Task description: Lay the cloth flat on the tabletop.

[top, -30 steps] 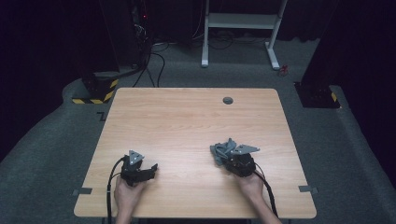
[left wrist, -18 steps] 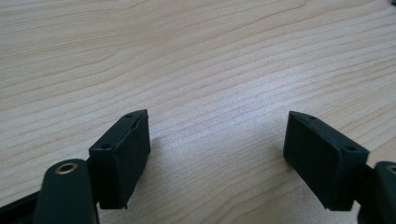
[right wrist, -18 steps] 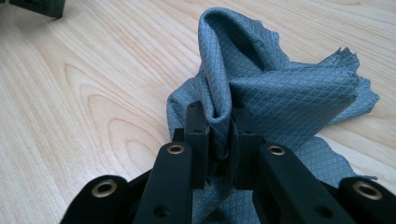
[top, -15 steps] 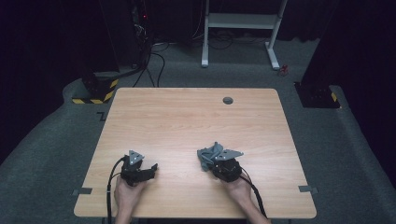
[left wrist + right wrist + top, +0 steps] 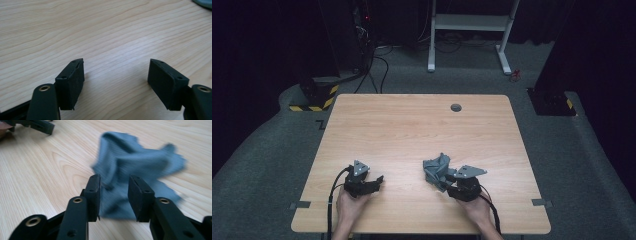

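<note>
Your right gripper [image 5: 113, 195] jaws just opening, cloth [image 5: 135, 160] loose between; left gripper [image 5: 116, 82] apart, narrowing, empty, near-left.

The grey cloth [image 5: 135, 167] is smeared by motion blur in the right gripper view, its edges soft, and its near part is hidden behind the black jaws. In the left gripper view only a sliver of it [image 5: 203, 3] peeks in, cut by the top-right corner. The person's forearms leave the high view's bottom edge.
</note>
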A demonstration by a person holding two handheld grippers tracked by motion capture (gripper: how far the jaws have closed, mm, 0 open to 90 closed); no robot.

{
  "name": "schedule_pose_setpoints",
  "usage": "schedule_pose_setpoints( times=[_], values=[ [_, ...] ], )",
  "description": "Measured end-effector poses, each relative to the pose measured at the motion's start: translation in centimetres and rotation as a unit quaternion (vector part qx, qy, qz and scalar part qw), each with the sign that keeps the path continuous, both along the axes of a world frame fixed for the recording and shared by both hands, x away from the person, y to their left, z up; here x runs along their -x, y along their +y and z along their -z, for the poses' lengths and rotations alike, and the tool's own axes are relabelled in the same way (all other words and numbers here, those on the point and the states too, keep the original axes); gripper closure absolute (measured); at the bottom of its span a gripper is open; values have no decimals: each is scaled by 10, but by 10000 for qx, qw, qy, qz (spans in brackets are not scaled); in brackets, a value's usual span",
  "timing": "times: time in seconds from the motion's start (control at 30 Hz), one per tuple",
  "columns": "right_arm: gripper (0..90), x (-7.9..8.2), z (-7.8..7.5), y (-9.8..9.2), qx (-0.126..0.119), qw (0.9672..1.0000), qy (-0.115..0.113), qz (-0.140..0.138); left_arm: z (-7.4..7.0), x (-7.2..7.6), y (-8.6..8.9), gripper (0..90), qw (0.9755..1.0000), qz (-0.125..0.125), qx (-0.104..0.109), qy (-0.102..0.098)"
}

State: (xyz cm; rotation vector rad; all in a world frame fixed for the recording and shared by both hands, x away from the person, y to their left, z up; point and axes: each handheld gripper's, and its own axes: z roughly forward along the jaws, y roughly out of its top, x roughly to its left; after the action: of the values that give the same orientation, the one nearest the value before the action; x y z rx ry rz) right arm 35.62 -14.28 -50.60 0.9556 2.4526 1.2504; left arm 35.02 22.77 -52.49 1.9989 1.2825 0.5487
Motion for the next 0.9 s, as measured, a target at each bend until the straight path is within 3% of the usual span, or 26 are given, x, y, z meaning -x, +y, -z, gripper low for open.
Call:
schedule_pose_setpoints(
  times=[0.17, 0.2, 0.3, 0.37, 0.47, 0.53, 0.63, 0.9],
  values=[
    [739, -5, 3, -29, 13, 9990, -23, 436, -8, -1, -16, 321, 9992, 321, 229, -30],
    [744, -8, 5, -31, 36, 9987, 2, 511, -15, -4, -30, 324, 9981, 541, 296, -54],
    [743, -13, 9, -32, 103, 9982, 0, 594, -26, -9, -48, 337, 9961, 791, 377, -105],
    [726, -16, 13, -30, 119, 9978, -5, 652, -37, -15, -66, 348, 9932, 1068, 437, -155],
    [702, -17, 16, -26, 224, 9974, -19, 688, -49, -20, -85, 358, 9905, 1288, 430, -200],
    [658, -19, 17, -23, 447, 9967, 103, 670, -54, -24, -98, 377, 9889, 1422, 348, -238],
    [658, -17, 17, -18, 609, 9957, -69, 693, -60, -30, -120, 397, 9861, 1638, 155, -247],
    [634, -17, 17, -18, 581, 9954, -42, 760, -46, -50, -161, 478, 9817, 1852, -443, 68]
  ],
)
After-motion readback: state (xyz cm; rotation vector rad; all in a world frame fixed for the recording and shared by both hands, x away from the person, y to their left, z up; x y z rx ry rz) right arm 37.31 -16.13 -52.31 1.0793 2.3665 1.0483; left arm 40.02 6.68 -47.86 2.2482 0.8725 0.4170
